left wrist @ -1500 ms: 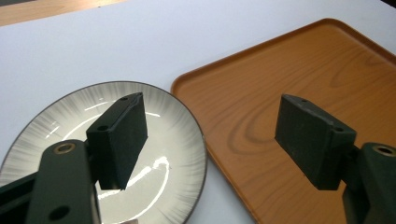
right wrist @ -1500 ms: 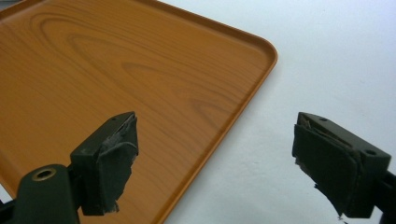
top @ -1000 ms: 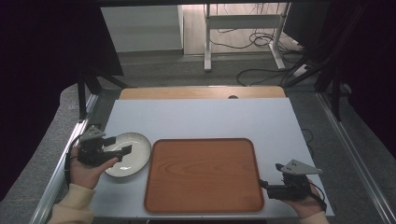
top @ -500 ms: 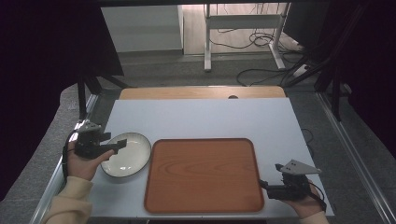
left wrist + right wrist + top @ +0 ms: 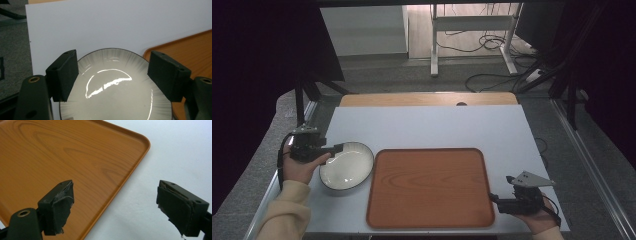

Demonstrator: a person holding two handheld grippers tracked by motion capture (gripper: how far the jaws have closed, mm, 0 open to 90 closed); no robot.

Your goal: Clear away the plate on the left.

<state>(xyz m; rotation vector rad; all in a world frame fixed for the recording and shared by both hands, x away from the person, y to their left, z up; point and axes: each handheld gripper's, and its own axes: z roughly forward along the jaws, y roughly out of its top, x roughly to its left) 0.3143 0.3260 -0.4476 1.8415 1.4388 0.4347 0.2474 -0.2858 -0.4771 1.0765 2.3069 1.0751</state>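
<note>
- My left gripper [image 5: 332, 148] sits at the bowl's [image 5: 347, 165] left rim, fingers [image 5: 63, 75] spread wide to either side of it and not closed on anything.
- The bowl rests on the counter [image 5: 427, 127], just left of the tray [image 5: 429, 186]; I can't tell whether their edges touch.
- The tray is empty, so I judge the job, likely setting the bowl on the tray, as barely begun.
- My right gripper [image 5: 497, 201] waits at the tray's near right corner, fingers [image 5: 58, 206] open and holding nothing; one hangs over the tray [image 5: 62, 162] and the other over bare counter [image 5: 175, 152].
- Left to do, as I read it: close on the rim, lift, carry right and set the bowl [image 5: 117, 92] down on the wood.
</note>
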